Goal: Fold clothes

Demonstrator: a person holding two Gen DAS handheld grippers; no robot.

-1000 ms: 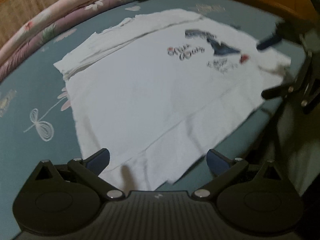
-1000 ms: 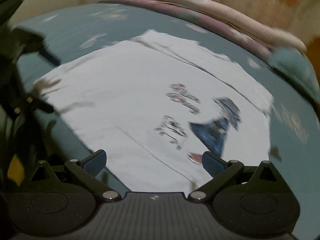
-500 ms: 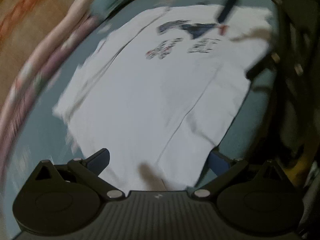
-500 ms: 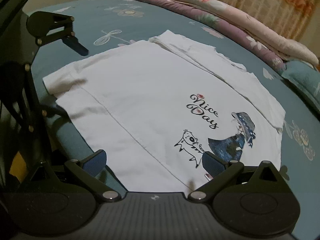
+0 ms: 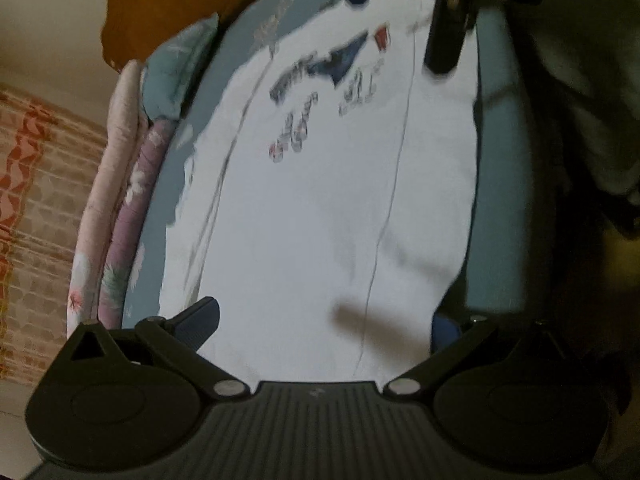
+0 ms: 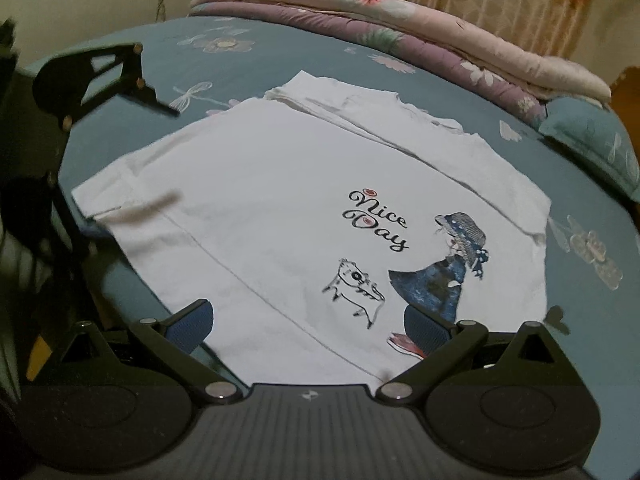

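Teal floral bedsheet [image 6: 580, 320] under a white T-shirt [image 6: 280, 208], spread flat with far side folded in; long axis running left-right, near edge just ahead of both grippers; right gripper [image 6: 308, 320] wide and empty at the printed end; left gripper [image 5: 324, 320] likewise wide at the plain end; readable print: "Nice Day".

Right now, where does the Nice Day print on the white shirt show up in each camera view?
Left wrist: Nice Day print blurred, upper centre.
Right wrist: Nice Day print sharp, right of centre.
Shared landmark: pink rolled quilt, at the bed's far edge.
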